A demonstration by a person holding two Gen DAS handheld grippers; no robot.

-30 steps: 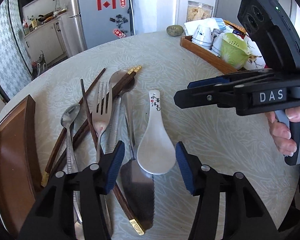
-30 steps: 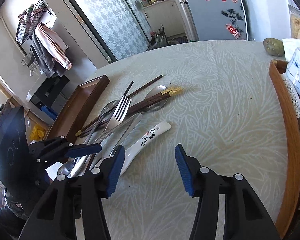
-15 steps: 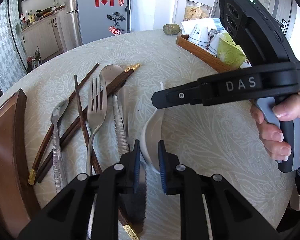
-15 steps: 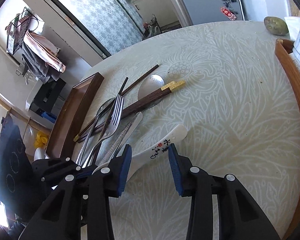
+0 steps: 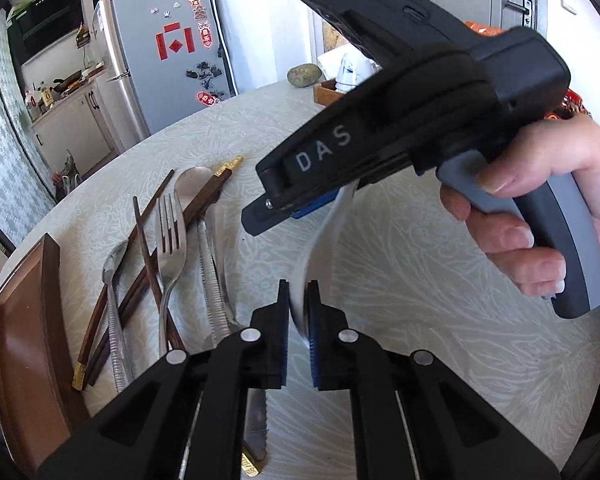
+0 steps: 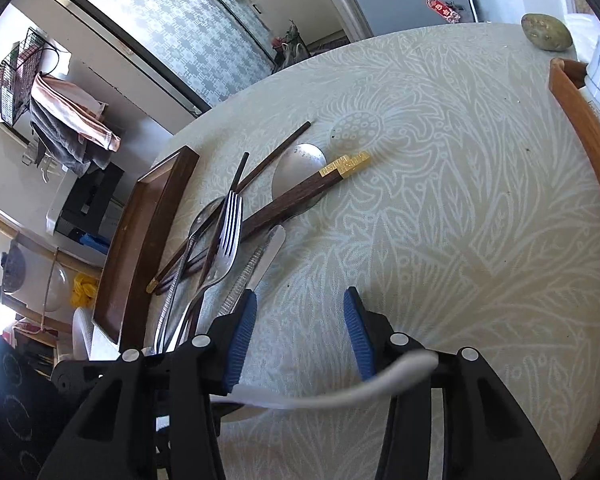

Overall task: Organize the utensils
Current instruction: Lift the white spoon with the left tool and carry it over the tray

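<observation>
Left gripper (image 5: 298,300) clamps spoon (image 5: 320,240) bowl — handle away.

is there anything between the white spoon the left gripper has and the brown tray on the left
Yes. The left gripper has closed on the white spoon; between it and the brown tray lies the utensil pile: knife, fork, chopsticks and a metal spoon. Lifted above them, nothing visible blocks it.
</observation>
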